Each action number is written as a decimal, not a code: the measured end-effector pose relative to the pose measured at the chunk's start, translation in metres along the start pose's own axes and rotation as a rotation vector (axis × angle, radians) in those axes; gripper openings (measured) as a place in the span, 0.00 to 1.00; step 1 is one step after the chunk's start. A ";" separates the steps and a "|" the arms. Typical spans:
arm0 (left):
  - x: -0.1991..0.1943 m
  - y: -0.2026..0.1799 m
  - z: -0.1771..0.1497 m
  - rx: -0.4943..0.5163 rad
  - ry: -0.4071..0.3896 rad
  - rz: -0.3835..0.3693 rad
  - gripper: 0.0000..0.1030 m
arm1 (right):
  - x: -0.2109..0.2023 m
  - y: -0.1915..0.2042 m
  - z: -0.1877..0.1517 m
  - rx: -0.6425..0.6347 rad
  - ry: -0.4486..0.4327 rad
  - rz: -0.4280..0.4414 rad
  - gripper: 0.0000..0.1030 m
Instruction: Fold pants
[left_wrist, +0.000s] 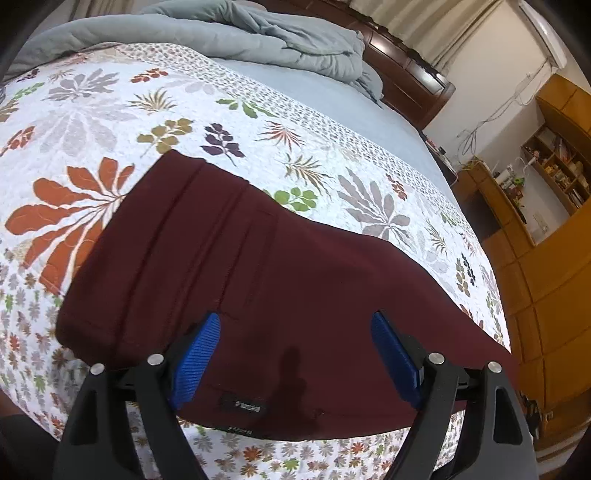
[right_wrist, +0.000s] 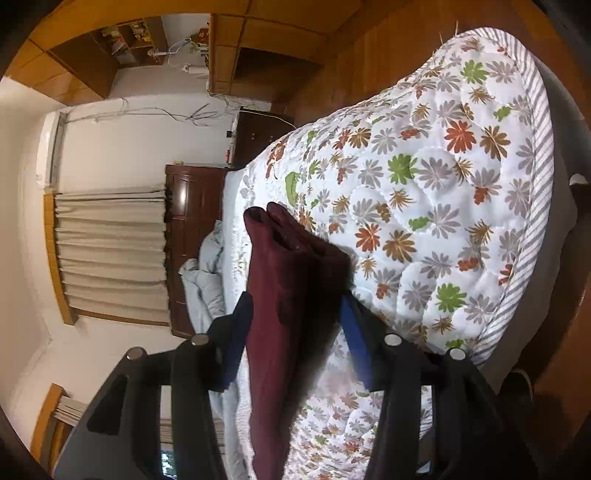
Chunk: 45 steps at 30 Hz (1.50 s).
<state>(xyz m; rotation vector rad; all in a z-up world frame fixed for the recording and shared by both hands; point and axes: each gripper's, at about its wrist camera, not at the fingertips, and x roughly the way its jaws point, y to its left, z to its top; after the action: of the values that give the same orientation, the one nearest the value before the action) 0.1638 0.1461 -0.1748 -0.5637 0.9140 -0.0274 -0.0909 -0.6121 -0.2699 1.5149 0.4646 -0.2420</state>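
Note:
Dark maroon pants lie flat on the floral quilt, with a small black label near their front edge. My left gripper is open, its blue pads spread wide just above the pants' near edge, holding nothing. In the right wrist view, turned on its side, the pants show as a folded stack of layers. My right gripper is open with its blue pads on either side of the stack's edge, not closed on it.
A crumpled grey-blue duvet lies at the head of the bed by the dark wooden headboard. Wooden cabinets and shelves stand to the right of the bed. The quilt's striped edge marks the mattress side.

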 end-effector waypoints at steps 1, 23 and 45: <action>0.001 0.001 0.000 -0.007 0.003 0.000 0.82 | 0.002 0.000 0.004 0.004 -0.003 -0.002 0.47; 0.009 0.009 -0.004 -0.016 0.030 0.016 0.82 | 0.065 0.009 0.020 -0.029 0.046 0.202 0.30; -0.019 0.021 -0.004 -0.028 -0.010 -0.060 0.82 | 0.062 0.257 -0.074 -0.766 -0.049 -0.187 0.16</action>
<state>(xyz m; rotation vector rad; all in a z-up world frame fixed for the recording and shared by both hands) 0.1447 0.1672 -0.1721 -0.6171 0.8889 -0.0661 0.0658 -0.5170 -0.0650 0.7173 0.5769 -0.2114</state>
